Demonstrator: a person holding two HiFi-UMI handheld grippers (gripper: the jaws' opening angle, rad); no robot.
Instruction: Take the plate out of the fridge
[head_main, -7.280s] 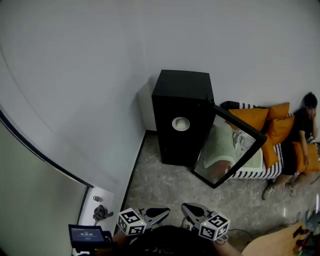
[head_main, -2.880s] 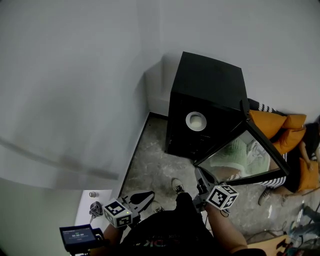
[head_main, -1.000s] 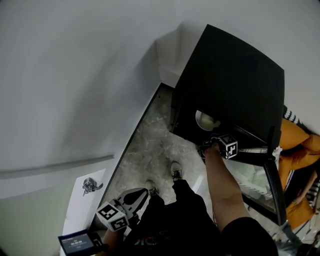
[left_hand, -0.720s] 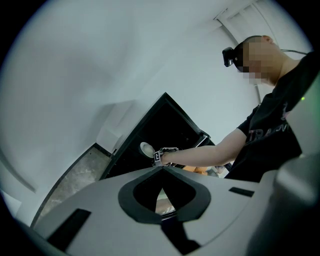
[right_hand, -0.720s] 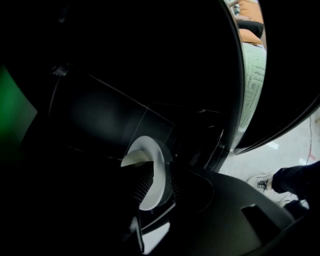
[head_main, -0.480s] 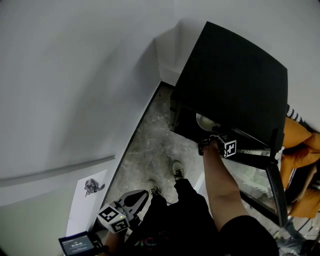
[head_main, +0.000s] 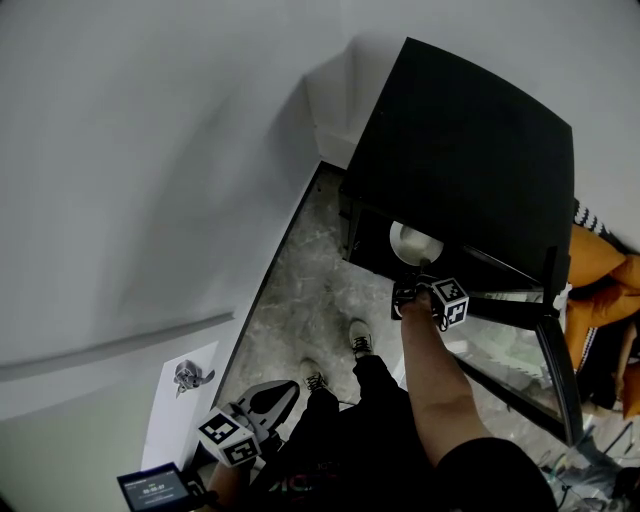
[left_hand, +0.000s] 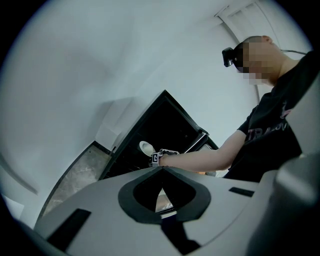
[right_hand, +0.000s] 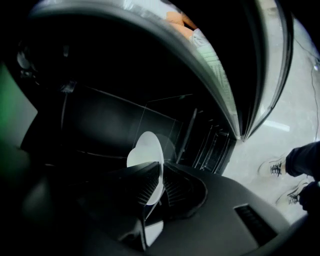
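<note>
Item: plate (head_main: 413, 242), white, round. It sits inside the black fridge (head_main: 470, 140), just behind the front opening, at 1 o'clock from the person's shoes in the head view.
Fridge door: glass-fronted door (head_main: 520, 350), swung wide open toward 4 o'clock of the cabinet.
Right claw: the right claw (right_hand: 161, 169) has reached into the opening. Its jaws have just been closing and now pinch the near rim of the plate between them.
Left claw: the left claw (left_hand: 161, 169) is held low at 7 o'clock of the head view, well apart from the fridge. Its tips are pressed together with nothing between them.
Done: the door is open, the fridge has been reached into and the plate's rim is gripped.
Left to do: by my reading, lifting the plate clear of its shelf, drawing it out through the opening toward 6 o'clock, and carrying it away. No part of the plate is outside the cabinet yet.
Hard to make out: the interior is very dark. Thin shelf wires and a rack at 3 o'clock of the plate show only faintly in the right gripper view.
Hidden: what the plate rests on, whether it lies flat or leans, and its far rim.
Cut off: the bottom of the door and the orange cushions at the right edge of the head view.
Uncertain: how deep the jaws bite on the rim. Only a narrow strip of plate shows between them.
</note>
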